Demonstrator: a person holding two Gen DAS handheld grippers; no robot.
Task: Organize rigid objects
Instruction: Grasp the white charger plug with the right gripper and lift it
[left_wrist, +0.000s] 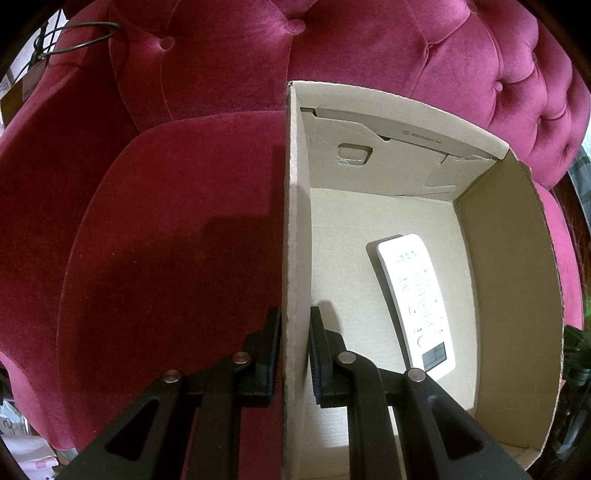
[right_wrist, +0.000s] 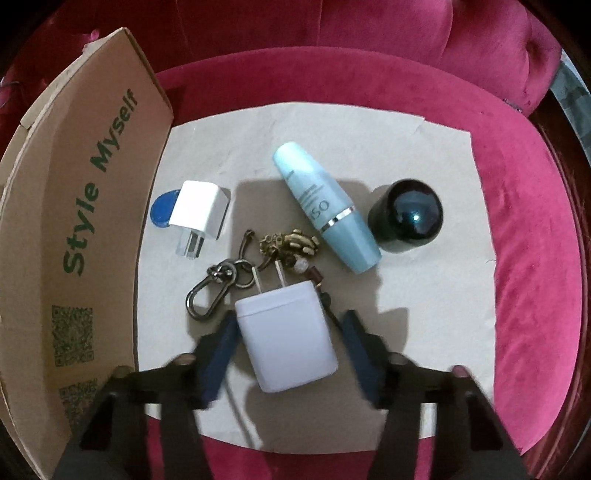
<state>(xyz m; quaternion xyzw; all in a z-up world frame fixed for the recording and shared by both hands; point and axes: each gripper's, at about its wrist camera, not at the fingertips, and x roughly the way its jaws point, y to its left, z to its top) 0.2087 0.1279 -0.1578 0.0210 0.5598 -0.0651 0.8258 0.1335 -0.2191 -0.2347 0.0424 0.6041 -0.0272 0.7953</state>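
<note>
Crimson velvet sofa (left_wrist: 155, 229), tan box (left_wrist: 509, 280), white remote (left_wrist: 415, 295), pale-blue bottle (right_wrist: 325, 206).
</note>
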